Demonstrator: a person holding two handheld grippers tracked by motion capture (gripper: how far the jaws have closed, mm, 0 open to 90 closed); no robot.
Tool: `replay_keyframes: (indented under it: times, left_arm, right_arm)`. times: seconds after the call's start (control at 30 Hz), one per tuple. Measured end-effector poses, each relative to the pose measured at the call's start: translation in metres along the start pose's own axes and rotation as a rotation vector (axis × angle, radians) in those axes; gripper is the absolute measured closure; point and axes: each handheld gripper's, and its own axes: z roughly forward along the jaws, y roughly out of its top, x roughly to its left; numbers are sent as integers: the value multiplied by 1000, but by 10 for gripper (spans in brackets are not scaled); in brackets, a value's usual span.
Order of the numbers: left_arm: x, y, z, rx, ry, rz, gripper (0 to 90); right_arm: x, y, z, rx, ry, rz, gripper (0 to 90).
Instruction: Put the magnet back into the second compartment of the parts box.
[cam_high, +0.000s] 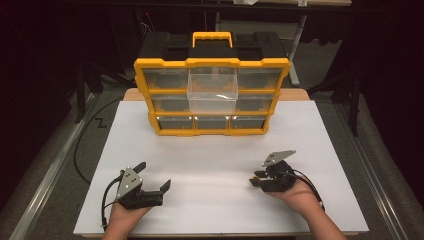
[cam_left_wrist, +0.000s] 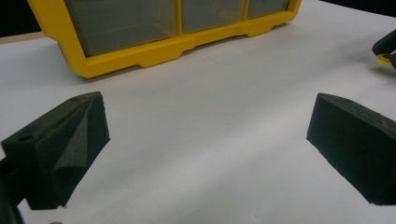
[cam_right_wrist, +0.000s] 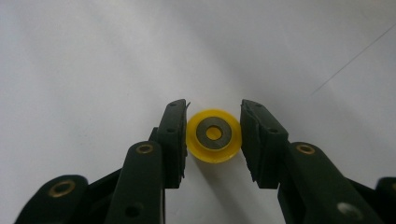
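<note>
We clamp the right gripper (cam_right_wrist: 214, 135) on 1 light, stiff, slippery yellow disc (cam_right_wrist: 214, 135), gripping opposite rim edges.

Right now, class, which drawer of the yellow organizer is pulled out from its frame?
The top-row middle drawer of the organizer: its clear box juts toward the table and overhangs the row below, while the other eight sit flush behind the yellow frame.
</note>
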Motion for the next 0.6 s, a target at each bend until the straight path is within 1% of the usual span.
replay_keyframes:
  times: [0.03,0.07,0.1,0.13,0.2,0.3,0.37,0.4,0.43,0.53,0.6]
  left_arm:
    - [0,0,0,0,0,3,3]
    - [-1,0,0,2,-1,3,3]
    - [-2,0,0,2,-1,10,3]
    - [-2,0,0,2,-1,10,3]
    - [-3,0,0,7,-3,16,3]
    - [-3,0,-1,1,1,8,3]
    - [-3,1,-1,-3,0,7,3]
    - [-3,1,0,-2,-2,7,3]
    - [-3,0,0,-2,-1,6,3]
    - [-3,0,1,4,-8,11,3]
    - [-4,0,1,-2,-12,18,3]
  right_arm:
    - [0,2,-2,22,1,-3,643]
    - [0,2,-2,22,1,-3,643]
    - [0,4,-3,43,-1,-8,643]
    - [0,4,-3,43,-1,-8,643]
    - [-1,5,-5,61,-2,-14,643]
    - [-2,7,-7,89,6,-20,643]
    - [-2,8,-9,106,2,-31,643]
    - [-3,9,-11,117,12,-33,643]
    - [-3,9,-11,117,12,-33,643]
    - [-4,10,-13,135,20,-36,643]
    - [-4,11,-13,161,21,-46,643]
